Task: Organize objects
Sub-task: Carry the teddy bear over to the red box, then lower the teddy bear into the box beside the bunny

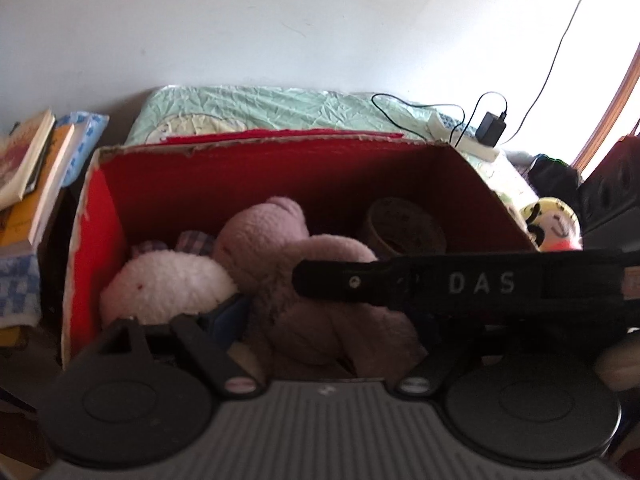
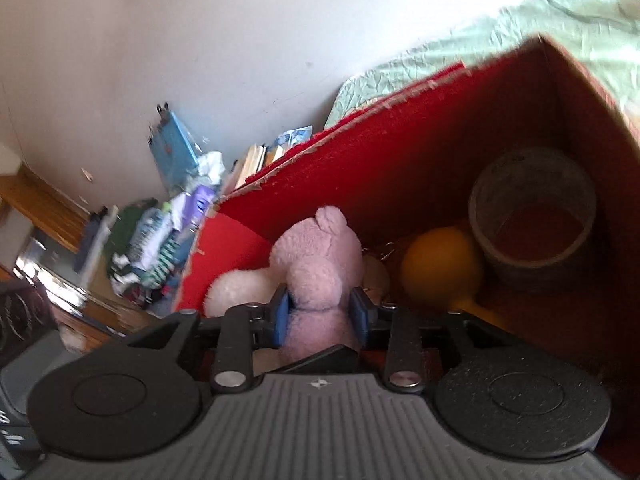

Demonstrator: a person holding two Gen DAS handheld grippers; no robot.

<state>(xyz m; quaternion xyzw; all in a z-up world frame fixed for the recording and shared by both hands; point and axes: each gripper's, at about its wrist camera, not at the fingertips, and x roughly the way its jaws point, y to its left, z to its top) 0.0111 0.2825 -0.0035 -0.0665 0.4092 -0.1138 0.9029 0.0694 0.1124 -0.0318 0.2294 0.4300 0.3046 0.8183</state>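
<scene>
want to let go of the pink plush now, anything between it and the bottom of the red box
Yes. The pink plush, clamped by the right gripper, sits partly on the white plush. The orange ball lies right beside it.

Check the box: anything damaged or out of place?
The red box's back rim is torn and ragged, bare cardboard showing. Inside, the pink plush, white plush and tape roll look fine.
</scene>
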